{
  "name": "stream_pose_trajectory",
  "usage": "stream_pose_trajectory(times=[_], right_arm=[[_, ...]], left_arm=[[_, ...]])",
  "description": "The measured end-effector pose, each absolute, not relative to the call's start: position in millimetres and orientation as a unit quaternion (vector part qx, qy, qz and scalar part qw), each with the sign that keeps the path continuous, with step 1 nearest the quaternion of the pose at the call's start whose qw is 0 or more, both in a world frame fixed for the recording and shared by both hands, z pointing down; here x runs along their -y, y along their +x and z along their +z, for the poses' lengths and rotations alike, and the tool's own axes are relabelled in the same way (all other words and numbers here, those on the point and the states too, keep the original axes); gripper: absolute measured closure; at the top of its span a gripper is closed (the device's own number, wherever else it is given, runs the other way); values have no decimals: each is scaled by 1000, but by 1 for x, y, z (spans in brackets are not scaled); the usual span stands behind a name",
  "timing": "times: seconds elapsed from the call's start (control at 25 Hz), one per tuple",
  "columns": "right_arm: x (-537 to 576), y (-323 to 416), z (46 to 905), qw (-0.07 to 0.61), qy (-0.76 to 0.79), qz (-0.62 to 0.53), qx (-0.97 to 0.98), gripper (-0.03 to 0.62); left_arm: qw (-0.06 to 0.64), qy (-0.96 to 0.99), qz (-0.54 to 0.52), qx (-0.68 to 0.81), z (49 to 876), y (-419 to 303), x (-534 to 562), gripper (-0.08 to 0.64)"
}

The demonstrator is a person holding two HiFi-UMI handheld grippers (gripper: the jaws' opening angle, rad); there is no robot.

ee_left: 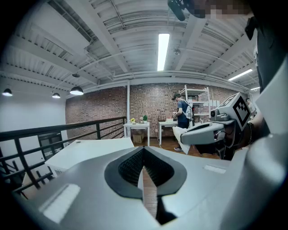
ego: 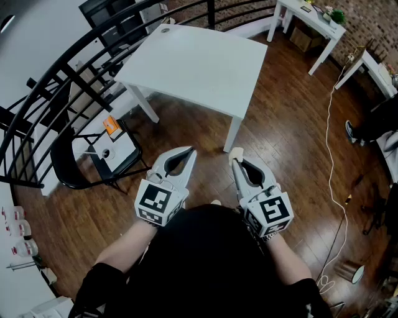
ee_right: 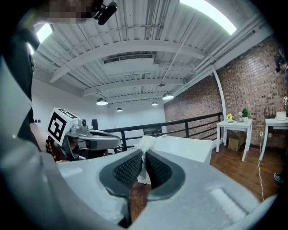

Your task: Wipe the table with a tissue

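The white table (ego: pixel 199 62) stands ahead of me, its top bare. My right gripper (ego: pixel 236 160) is shut on a small white tissue (ego: pixel 236 153), which sticks out past the fingertips close to the table's front leg. The right gripper view shows the tissue (ee_right: pixel 146 143) pinched between the ribbed pads, with the table (ee_right: pixel 189 148) beyond. My left gripper (ego: pixel 189 151) is level with it on the left, shut and empty, over the wooden floor. In the left gripper view the jaws (ee_left: pixel 143 152) meet with nothing between them, and the tissue (ee_left: pixel 180 134) shows at the right.
A black railing (ego: pixel 62 68) curves along the left. A black chair (ego: pixel 78 171) and a white box (ego: pixel 112 143) sit at the left. A white cable (ego: pixel 329 143) runs over the floor at right. More white tables (ego: pixel 311 18) stand at the back; a person (ee_left: pixel 182 114) stands there.
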State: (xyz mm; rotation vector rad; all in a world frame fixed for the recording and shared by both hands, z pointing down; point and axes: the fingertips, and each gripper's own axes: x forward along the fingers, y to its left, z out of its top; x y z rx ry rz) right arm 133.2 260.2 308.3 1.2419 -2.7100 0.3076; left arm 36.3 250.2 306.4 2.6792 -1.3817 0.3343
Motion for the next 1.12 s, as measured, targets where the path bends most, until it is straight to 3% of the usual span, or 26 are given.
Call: stream_pose_trajectory(times=[1.12], right_arm=[[-161,118,333,128,404,101,900,578]], left_arm=[[82,890,101,437,332,37,-135,548]])
